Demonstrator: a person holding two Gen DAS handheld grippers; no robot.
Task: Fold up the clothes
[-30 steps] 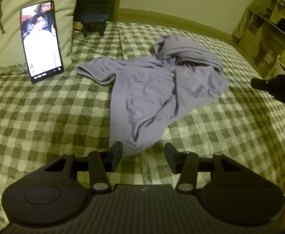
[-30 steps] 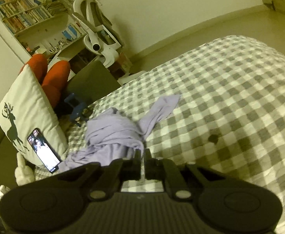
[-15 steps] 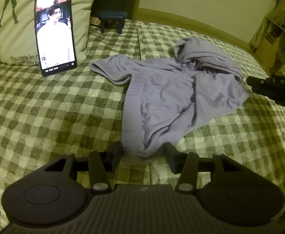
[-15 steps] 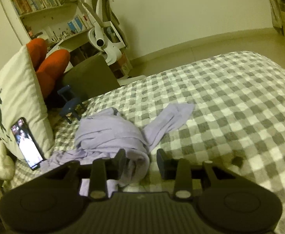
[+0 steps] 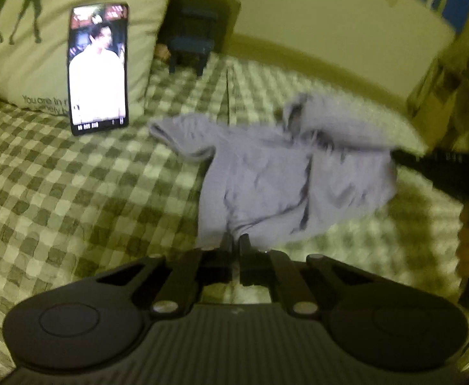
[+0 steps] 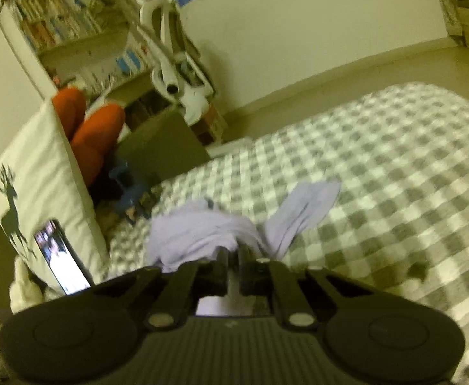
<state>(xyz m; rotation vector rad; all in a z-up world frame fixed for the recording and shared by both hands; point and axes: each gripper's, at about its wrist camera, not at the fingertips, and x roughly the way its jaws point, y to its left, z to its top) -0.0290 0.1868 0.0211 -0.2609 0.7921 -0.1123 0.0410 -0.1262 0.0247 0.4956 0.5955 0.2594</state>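
A crumpled lilac garment (image 5: 276, 176) lies on the green checked bed (image 5: 73, 199). My left gripper (image 5: 235, 240) is shut on the garment's near hem edge. In the right wrist view my right gripper (image 6: 232, 253) is shut on another edge of the lilac garment (image 6: 202, 234), with one sleeve (image 6: 301, 211) trailing to the right on the bed. The right gripper also shows in the left wrist view (image 5: 443, 166) as a dark shape at the garment's right side. Both views are blurred.
A phone (image 5: 99, 67) with a lit screen leans on a deer-print pillow (image 5: 35, 32) at the head of the bed. A small blue stool (image 5: 191, 49) stands behind. Shelves and a white office chair (image 6: 173, 64) stand beyond the bed.
Both grippers have closed on the garment: the left on its near hem, the right on its other edge. Both were open half a second ago.
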